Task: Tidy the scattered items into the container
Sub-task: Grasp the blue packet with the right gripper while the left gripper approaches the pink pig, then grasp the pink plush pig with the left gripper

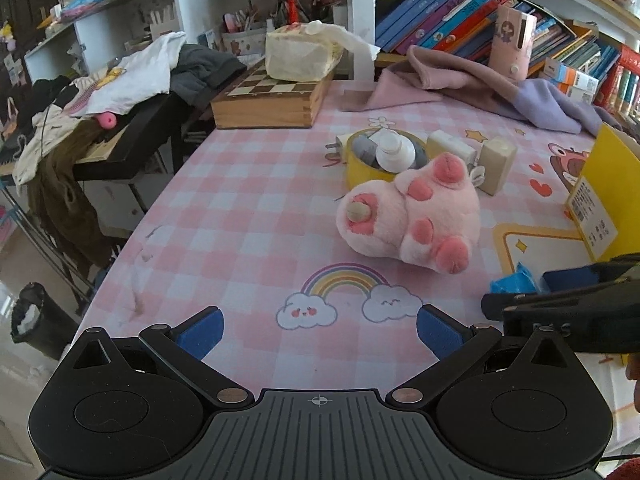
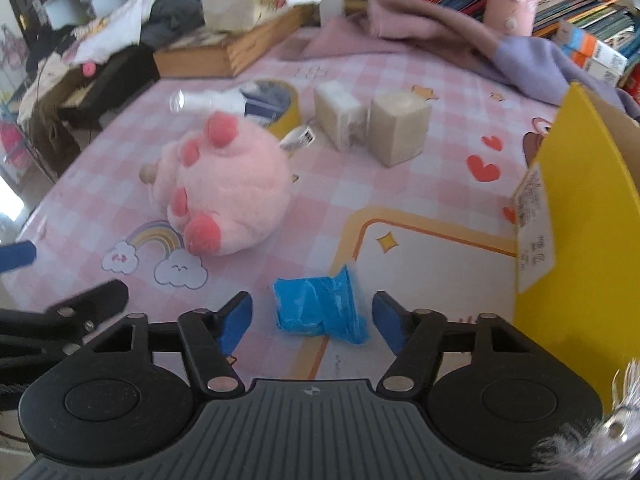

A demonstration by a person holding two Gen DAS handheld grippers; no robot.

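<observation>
A crumpled blue packet (image 2: 320, 310) lies on the pink checked tablecloth between the fingers of my right gripper (image 2: 312, 322), which is open, with a gap on each side of the packet. Just to its right stands the yellow box (image 2: 580, 208). A pink plush paw (image 2: 228, 196) lies further out on the left, with a yellow tape roll (image 2: 280, 108), a white bottle (image 2: 212, 100) and two pale blocks (image 2: 400, 128) behind it. My left gripper (image 1: 318, 330) hangs open over the rainbow print with nothing between its fingers, and the plush paw (image 1: 412, 220) is ahead of it to the right.
A wooden chessboard box (image 1: 268, 100) with a tissue pack (image 1: 300, 56) on it stands at the back. A pink and purple cloth (image 1: 480, 84) lies before the bookshelf (image 1: 460, 12). The table's left edge drops to a cluttered side desk (image 1: 120, 80) and a bin (image 1: 36, 320).
</observation>
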